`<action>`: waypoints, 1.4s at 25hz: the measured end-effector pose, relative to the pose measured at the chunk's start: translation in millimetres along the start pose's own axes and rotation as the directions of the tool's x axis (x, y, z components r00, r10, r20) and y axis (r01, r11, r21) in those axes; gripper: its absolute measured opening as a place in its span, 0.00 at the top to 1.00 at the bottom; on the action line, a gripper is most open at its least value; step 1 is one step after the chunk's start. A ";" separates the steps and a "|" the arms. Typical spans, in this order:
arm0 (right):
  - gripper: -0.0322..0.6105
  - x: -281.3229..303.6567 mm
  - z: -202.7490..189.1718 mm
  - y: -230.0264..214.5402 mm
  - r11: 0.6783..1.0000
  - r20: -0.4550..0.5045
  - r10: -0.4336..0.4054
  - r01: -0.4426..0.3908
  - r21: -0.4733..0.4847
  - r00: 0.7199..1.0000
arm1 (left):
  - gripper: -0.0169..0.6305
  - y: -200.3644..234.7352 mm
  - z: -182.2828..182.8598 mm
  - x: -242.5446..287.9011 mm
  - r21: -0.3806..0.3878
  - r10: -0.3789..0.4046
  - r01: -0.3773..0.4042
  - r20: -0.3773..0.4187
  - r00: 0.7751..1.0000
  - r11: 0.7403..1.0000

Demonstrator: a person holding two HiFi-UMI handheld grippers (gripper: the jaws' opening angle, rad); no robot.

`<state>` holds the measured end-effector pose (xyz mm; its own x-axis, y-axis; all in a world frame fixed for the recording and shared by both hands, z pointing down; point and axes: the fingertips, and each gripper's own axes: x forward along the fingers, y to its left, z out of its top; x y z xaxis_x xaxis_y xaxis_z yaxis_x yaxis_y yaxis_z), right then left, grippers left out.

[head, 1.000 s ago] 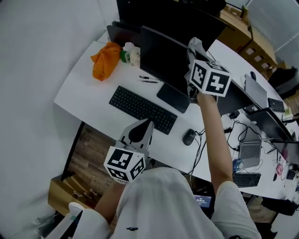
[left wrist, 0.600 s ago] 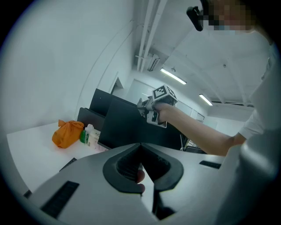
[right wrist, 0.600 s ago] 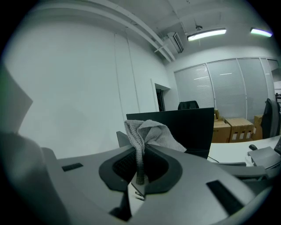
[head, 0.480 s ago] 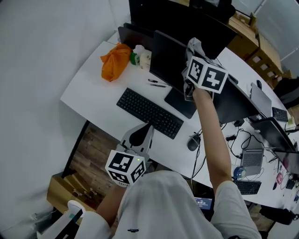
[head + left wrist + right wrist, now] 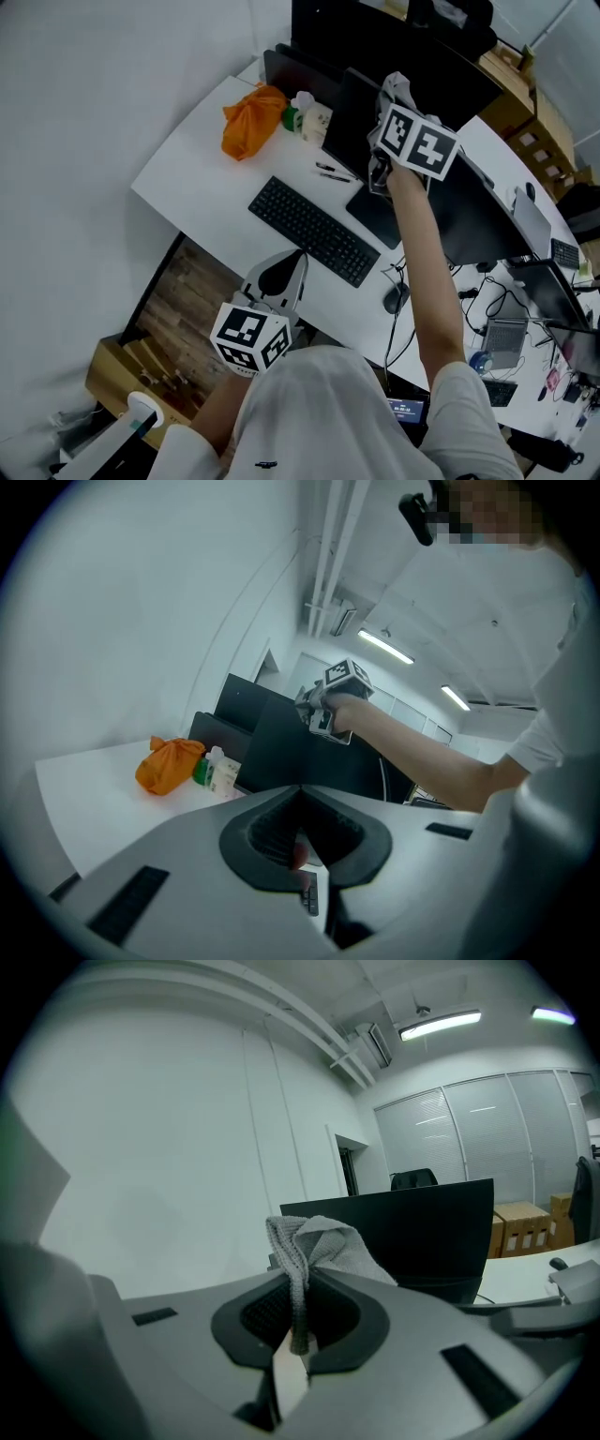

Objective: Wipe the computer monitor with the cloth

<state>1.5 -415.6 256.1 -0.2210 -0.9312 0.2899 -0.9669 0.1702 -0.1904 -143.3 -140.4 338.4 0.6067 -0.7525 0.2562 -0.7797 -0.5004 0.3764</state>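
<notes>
Right hand-held gripper (image 5: 298,1279), clamped on the cloth (image 5: 323,1239), partly covers the monitor (image 5: 359,122); left hand-held gripper (image 5: 301,787) closed, empty.

Left gripper (image 5: 301,803) jaws seemingly together; orange bag (image 5: 169,764) (on the desk (image 5: 89,772)) beyond.

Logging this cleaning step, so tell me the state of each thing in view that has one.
right gripper, shut on the cloth, up by the monitor
left gripper, shut, empty, held low
cloth, bunched between the jaws
monitor, upright, screen dark
orange bag, crumpled on the desk
</notes>
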 end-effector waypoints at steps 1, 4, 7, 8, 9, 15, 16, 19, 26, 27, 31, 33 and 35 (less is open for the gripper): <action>0.91 5.2 1.1 4.2 1.000 0.002 0.001 -0.001 0.001 1.000 | 0.95 3.4 0.6 -0.5 -0.002 0.003 -0.003 0.001 1.000 1.000; 0.91 22.0 2.8 17.1 1.000 0.007 0.006 -0.006 -0.008 1.000 | 0.95 13.6 1.8 -2.7 -0.011 0.015 -0.015 0.003 1.000 1.000; 0.91 37.3 3.7 31.6 1.000 0.009 0.015 -0.015 -0.014 1.000 | 0.95 24.8 2.7 -8.0 -0.018 0.034 -0.034 0.004 0.999 0.999; 0.91 41.7 4.9 35.9 1.000 0.012 0.017 -0.017 -0.013 1.000 | 0.95 28.4 3.0 -9.4 -0.020 0.040 -0.040 0.004 0.999 0.999; 0.91 45.9 6.4 39.9 1.000 0.017 0.018 -0.018 -0.013 1.000 | 0.95 31.9 3.2 -10.7 -0.023 0.045 -0.045 0.005 0.999 0.999; 0.91 67.3 9.9 60.1 1.000 0.040 0.016 -0.015 -0.023 0.999 | 0.95 51.3 2.1 -18.6 -0.044 0.070 -0.070 0.002 0.998 0.997; 0.91 70.1 10.3 62.8 1.000 0.050 0.016 -0.015 -0.020 0.999 | 0.95 54.6 2.1 -19.8 -0.046 0.074 -0.074 0.001 0.997 0.996; 0.91 75.4 10.8 68.6 1.000 0.103 0.016 -0.015 -0.010 0.995 | 0.95 63.9 1.5 -23.6 -0.053 0.089 -0.089 -0.001 0.996 0.995; 0.91 85.0 -3.2 72.7 1.000 0.161 0.014 -0.015 0.004 0.987 | 0.95 73.5 -7.9 -31.7 -0.069 0.120 -0.121 -0.018 0.993 0.990; 0.91 86.3 -6.5 72.2 1.000 0.164 0.009 -0.013 0.024 0.986 | 0.95 74.3 -9.2 -32.9 -0.071 0.124 -0.125 -0.020 0.992 0.990; 0.91 88.0 -18.1 67.8 0.990 0.192 -0.019 -0.008 0.138 0.981 | 0.95 75.4 -11.8 -38.2 -0.074 0.137 -0.139 -0.023 0.990 0.988; 0.91 88.5 -22.4 65.2 0.980 0.210 -0.039 -0.005 0.201 0.977 | 0.95 76.3 -12.5 -40.5 -0.073 0.144 -0.145 -0.025 0.989 0.987; 0.91 89.7 -26.7 62.9 0.964 0.224 -0.058 -0.004 0.266 0.973 | 0.95 78.2 -13.8 -43.1 -0.073 0.151 -0.153 -0.028 0.988 0.986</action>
<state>-82.6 -479.8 295.2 -0.1307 -0.9879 0.0831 -0.8972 0.0823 -0.4338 -228.3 -141.2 369.1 0.4861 -0.8070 0.3354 -0.8498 -0.3472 0.3965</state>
